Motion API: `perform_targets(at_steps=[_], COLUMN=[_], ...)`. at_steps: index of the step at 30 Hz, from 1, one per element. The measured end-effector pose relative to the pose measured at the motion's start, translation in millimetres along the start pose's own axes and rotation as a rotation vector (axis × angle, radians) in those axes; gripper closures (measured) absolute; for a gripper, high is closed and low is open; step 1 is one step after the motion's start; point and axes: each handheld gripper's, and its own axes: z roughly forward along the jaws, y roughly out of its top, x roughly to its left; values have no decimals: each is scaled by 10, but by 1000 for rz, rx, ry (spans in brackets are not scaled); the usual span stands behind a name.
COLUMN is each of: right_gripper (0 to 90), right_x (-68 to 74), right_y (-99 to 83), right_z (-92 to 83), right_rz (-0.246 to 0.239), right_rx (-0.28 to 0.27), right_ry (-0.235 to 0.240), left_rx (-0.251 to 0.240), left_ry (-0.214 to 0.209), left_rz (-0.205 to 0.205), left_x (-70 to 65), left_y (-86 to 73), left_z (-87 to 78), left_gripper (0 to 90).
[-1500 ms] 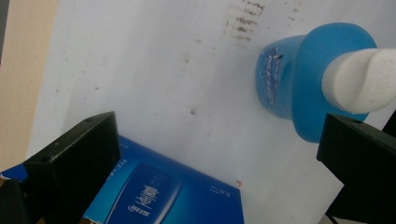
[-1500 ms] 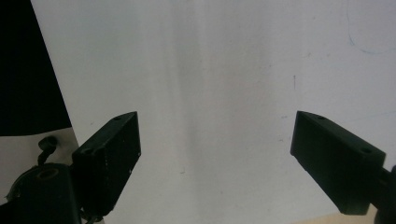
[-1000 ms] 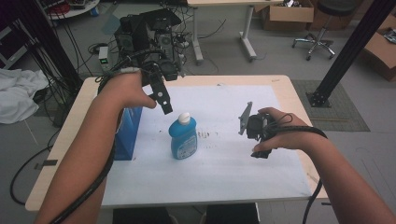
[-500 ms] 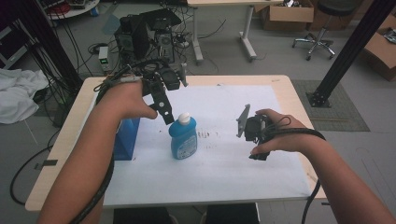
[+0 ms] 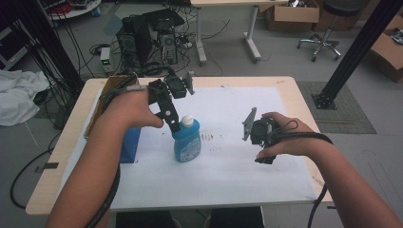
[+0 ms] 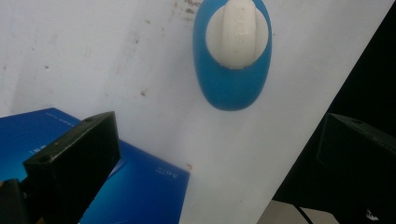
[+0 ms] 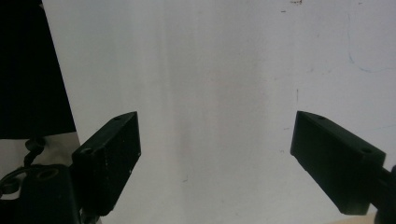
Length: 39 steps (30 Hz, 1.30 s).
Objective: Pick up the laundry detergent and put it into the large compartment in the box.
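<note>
My left gripper (image 5: 172, 124) points down with jaws spread wide — forearm stretched forward. My right gripper (image 5: 259, 135) hangs lower and nearer me, jaws wide apart too.

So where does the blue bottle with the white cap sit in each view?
High view: blue bottle stands upright left of centre on the white sheet, just beside the left tool.
Left gripper view: seen from above at top centre, beyond the open jaws.
Right gripper view: not in it.
Shared landmark: the white sheet; the blue box in two.
</note>
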Motion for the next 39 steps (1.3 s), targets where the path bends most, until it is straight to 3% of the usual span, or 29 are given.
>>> perform_targets(at_steps=[17,23,39], right_gripper=[161,160,161], right_x=[29,18,27], right_y=[-43,-57,-35], right_z=[59,65,121], right_rz=[2,-1,3], right_rx=[-3,-13,-1], right_ry=[7,-5,14], left_rx=[4,9,26], left_ry=[-43,-41,-44], left_rz=[-5,9,-7], left_x=[-87,-97,-103], left_y=[145,191,249], left_z=[289,379,601], left_gripper=[1,1,1])
